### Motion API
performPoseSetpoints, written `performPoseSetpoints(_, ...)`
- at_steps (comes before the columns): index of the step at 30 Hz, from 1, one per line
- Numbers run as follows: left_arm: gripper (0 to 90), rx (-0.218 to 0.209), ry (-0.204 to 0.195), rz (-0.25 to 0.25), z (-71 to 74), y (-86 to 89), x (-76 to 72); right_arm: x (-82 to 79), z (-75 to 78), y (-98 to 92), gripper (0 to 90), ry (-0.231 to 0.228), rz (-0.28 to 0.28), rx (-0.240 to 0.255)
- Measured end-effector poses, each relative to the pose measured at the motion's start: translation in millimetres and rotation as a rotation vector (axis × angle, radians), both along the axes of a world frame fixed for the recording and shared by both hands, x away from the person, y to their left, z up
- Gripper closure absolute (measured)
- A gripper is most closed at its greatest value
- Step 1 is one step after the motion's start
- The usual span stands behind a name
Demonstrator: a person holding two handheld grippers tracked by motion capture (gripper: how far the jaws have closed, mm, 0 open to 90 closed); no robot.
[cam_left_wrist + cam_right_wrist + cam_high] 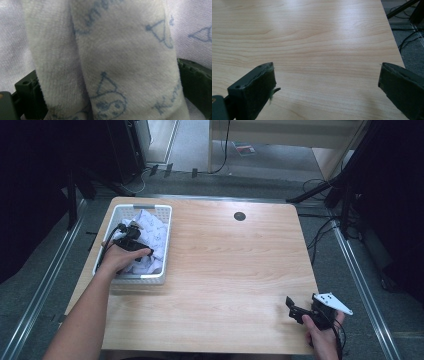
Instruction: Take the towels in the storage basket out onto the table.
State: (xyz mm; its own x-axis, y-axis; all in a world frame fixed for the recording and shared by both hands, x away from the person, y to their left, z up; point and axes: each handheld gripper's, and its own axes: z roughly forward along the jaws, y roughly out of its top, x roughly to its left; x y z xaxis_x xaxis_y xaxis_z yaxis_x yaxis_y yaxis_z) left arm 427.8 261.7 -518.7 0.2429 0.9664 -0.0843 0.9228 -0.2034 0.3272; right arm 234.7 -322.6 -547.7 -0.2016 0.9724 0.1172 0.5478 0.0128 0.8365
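Inside, the white basket (162, 215) at the table's (225, 270) left edge held a heap of white cloth (152, 227) printed with pale blue drawings and lettering. Between the jaws of the left gripper (131, 239) stood a fuzzy fold of that cloth (120, 62), running upright through the left gripper view, both jaws pressed against it. Meanwhile the right gripper (295, 310) hung wide open over bare wood near the table's right front corner.

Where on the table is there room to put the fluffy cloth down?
Nearly the whole wooden table is bare, from the white basket across to the right gripper near the front right corner. The basket itself is crowded: the cloth and the left gripper fill it.
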Motion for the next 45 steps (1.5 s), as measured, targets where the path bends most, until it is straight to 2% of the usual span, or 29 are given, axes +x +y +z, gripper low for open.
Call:
performPoseSetpoints(4,1.3,0.018,0.001,-0.005,-0.1,-1.2,-0.7,0.7,-0.1,0.3,1.6,0.007,-0.004,-0.004)
performPoseSetpoints(6,6.0,0.027,0.006,-0.008,2.2,-2.9,-1.1,0.9,-0.2,0.1,1.6,0.008,-0.002,-0.005)
performPoseSetpoints(9,23.0,0.023,0.004,-0.005,7.7,-4.1,-2.2,0.8,-0.1,0.2,3.3,0.008,-0.006,-0.005)
performPoseSetpoints(10,39.0,0.007,-0.011,0.002,10.4,-3.2,-3.4,0.7,-0.1,0.7,3.9,0.007,-0.009,-0.008)
performPoseSetpoints(11,49.7,0.007,-0.011,0.002,10.4,-3.2,-3.4,0.7,-0.1,0.7,3.9,0.007,-0.009,-0.008)
performPoseSetpoints(12,49.7,-0.013,-0.007,-0.001,11.8,-1.3,-3.6,0.5,0.0,1.0,4.3,0.006,-0.01,-0.012)
performPoseSetpoints(13,56.7,-0.028,-0.014,0.007,11.5,-0.3,-4.0,0.4,-0.1,1.1,4.5,0.006,-0.008,-0.017)
performPoseSetpoints(15,64.7,-0.052,-0.009,0.013,11.8,1.2,-3.8,0.7,-0.2,1.4,5.1,0.007,-0.008,-0.019)
performPoseSetpoints(21,71.6,-0.07,0.002,0.016,13.2,1.8,-3.3,0.8,-0.2,1.3,6.9,0.008,-0.005,-0.018)
performPoseSetpoints(24,72.5,-0.077,0.001,0.008,15.6,2.1,-4.1,0.8,-0.2,1.3,7.1,0.007,-0.003,-0.017)
performPoseSetpoints(28,73.4,-0.107,-0.011,0.006,22.5,3.7,-7.1,0.9,-0.1,1.5,7.3,0.012,-0.003,-0.015)
performPoseSetpoints(31,73.5,-0.12,-0.021,-0.005,32.3,6.7,-9.5,1.3,-0.2,1.6,7.3,0.014,-0.002,-0.014)
performPoseSetpoints(32,73.6,-0.149,-0.03,-0.015,39.6,9.4,-10.4,1.3,-0.2,1.7,7.4,0.015,0.001,-0.017)
performPoseSetpoints(35,73.6,-0.15,-0.051,-0.024,47.4,11.3,-11.6,1.3,-0.2,1.7,7.4,0.015,0.0,-0.016)
performPoseSetpoints(39,73.6,-0.17,-0.077,-0.023,63.5,16.4,-14.5,1.4,-0.2,1.8,7.5,0.015,0.002,-0.019)
performPoseSetpoints(41,73.6,-0.177,-0.105,-0.017,75.1,19.2,-17.0,1.4,-0.3,1.8,7.5,0.015,0.001,-0.02)
performPoseSetpoints(45,73.7,-0.173,-0.121,-0.017,85.6,20.4,-19.1,1.3,-0.3,1.9,7.7,0.012,0.004,-0.021)
